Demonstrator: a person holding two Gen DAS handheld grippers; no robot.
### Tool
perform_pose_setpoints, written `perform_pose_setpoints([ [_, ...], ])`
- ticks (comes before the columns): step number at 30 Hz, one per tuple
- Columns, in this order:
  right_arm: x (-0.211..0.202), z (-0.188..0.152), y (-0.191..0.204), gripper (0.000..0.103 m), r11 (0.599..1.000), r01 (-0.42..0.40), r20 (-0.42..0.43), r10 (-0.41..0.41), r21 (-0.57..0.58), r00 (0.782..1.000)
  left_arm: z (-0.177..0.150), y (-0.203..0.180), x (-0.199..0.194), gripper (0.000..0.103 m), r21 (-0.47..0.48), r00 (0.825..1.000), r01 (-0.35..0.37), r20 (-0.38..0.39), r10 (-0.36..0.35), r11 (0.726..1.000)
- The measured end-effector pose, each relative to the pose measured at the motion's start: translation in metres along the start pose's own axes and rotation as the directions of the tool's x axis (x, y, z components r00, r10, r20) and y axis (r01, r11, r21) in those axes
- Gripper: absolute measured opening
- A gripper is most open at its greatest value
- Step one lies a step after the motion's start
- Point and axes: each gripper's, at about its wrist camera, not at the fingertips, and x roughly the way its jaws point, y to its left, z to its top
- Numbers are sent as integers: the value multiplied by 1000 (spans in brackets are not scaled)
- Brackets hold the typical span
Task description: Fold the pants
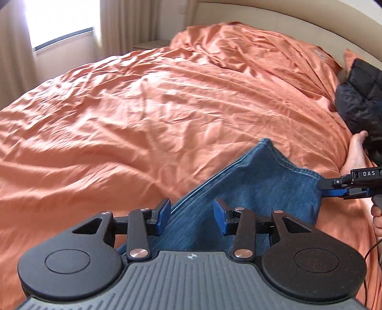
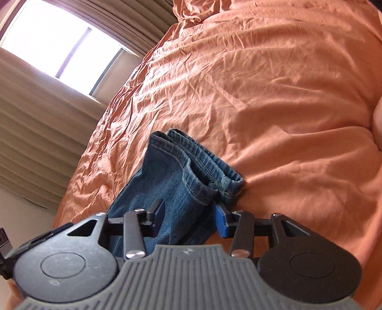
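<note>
Blue denim pants (image 1: 250, 190) lie on the orange bed, leg hems stacked and pointing away. My left gripper (image 1: 192, 215) is open, its blue pads (image 1: 164, 214) spread to either side of the left seam edge of the denim. My right gripper shows in the left wrist view at the right edge of the hems (image 1: 334, 188). In the right wrist view the right gripper (image 2: 191, 220) is open, its jaws wide apart around the pants (image 2: 172, 181) near the stacked hems (image 2: 214, 167). Neither gripper pinches the cloth.
A wrinkled orange bedsheet (image 1: 143, 107) covers the whole bed. A dark quilted jacket (image 1: 360, 100) and a bare foot (image 1: 355, 152) sit at the right. A bright window (image 2: 59, 47) and beige curtains lie beyond the bed. A headboard (image 1: 274, 16) runs along the far side.
</note>
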Motion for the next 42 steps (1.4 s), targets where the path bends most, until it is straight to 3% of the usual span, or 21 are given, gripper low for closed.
perform_pose_setpoints([
  [6, 3, 4, -6, 39, 1000, -11, 6, 11, 21, 1000, 48, -51, 82, 57, 127, 992, 125, -18, -124, 984],
  [9, 3, 4, -11, 29, 999, 2, 17, -3, 34, 1000, 60, -68, 114, 60, 156, 984, 176, -65, -167, 972],
  [12, 3, 4, -17, 25, 998, -12, 19, 11, 64, 1000, 63, -80, 141, 60, 178, 980, 184, -111, -166, 967],
  [14, 3, 3, -18, 15, 998, -8, 28, 6, 63, 1000, 61, -80, 150, 49, 150, 977, 194, -122, -176, 969],
  [16, 2, 3, -18, 7, 998, 0, 41, -3, 55, 999, 60, -78, 150, 15, 109, 973, 216, -107, -205, 970],
  [17, 1, 3, -17, 4, 998, -3, 48, 0, 56, 999, 61, -78, 147, 11, 103, 972, 226, -93, -217, 969],
  [23, -24, 6, 4, 1, 1000, -6, 124, 9, -23, 992, 77, -94, 112, 5, 164, 984, 178, -6, -180, 970],
  [26, -28, 10, 7, 1, 999, 28, 125, -22, -45, 992, 86, -102, 117, 5, 191, 987, 161, -32, -157, 968],
  [32, -11, 8, -12, 1, 996, 79, 94, -76, -29, 993, 72, -112, 152, 6, 225, 989, 136, -80, -121, 965],
  [35, -5, 9, -15, 0, 996, 83, 89, -79, -34, 993, 68, -106, 161, 10, 191, 988, 142, -93, -127, 971],
  [39, -7, 9, -19, 1, 998, 69, 88, -68, -9, 994, 72, -106, 159, 43, 141, 992, 110, -80, -99, 984],
  [40, -11, 9, -19, 6, 998, 58, 91, -57, -3, 994, 74, -107, 156, 48, 136, 994, 86, -71, -77, 987],
  [42, -24, 7, -20, 32, 999, 34, 107, -36, 29, 994, 77, -107, 146, 58, 126, 997, 53, -53, -47, 991],
])
